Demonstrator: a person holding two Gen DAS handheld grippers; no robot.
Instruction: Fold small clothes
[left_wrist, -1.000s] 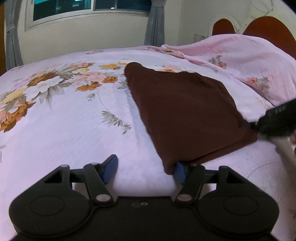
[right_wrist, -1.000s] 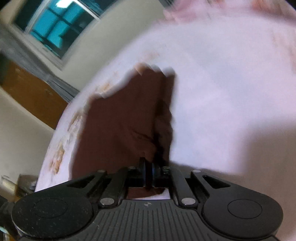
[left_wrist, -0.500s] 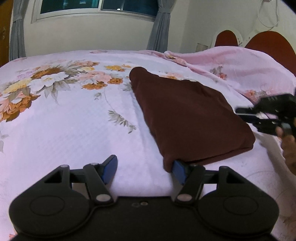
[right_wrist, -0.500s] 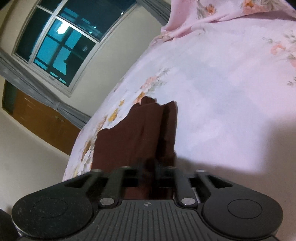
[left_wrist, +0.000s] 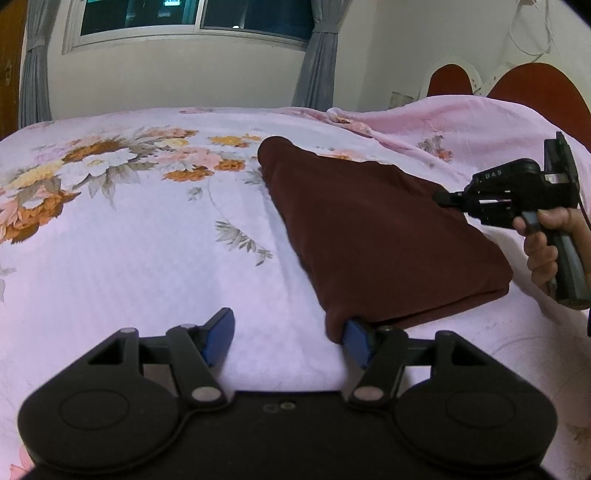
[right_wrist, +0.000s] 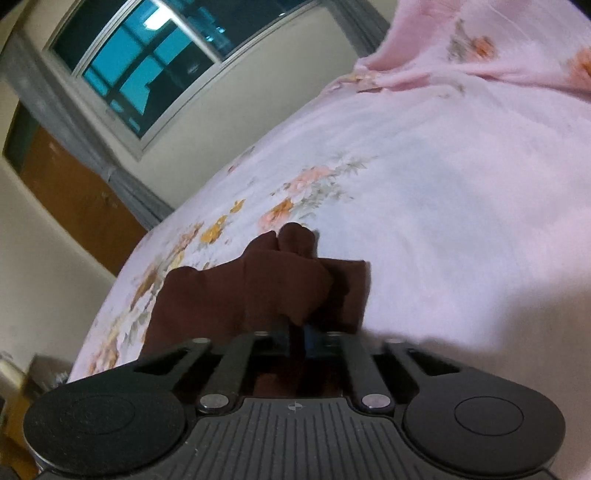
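Observation:
A dark maroon garment (left_wrist: 376, 236) lies folded on the floral pink bedsheet (left_wrist: 147, 240). My left gripper (left_wrist: 288, 339) is open just above the sheet, its right blue finger (left_wrist: 356, 338) against the garment's near corner. My right gripper (right_wrist: 295, 338) is shut on the garment's edge (right_wrist: 258, 291) and holds it raised off the bed. In the left wrist view the right gripper (left_wrist: 441, 197) is at the garment's far right edge, held by a hand (left_wrist: 546, 240).
A rumpled pink floral blanket (left_wrist: 461, 133) is heaped at the head of the bed, before a red headboard (left_wrist: 535, 85). A window (left_wrist: 195, 18) with grey curtains is behind the bed. A wooden door (right_wrist: 74, 199) stands at the left.
My right gripper has lifted the garment's right edge off the bed and moved up and back. My left gripper stays open at the near corner.

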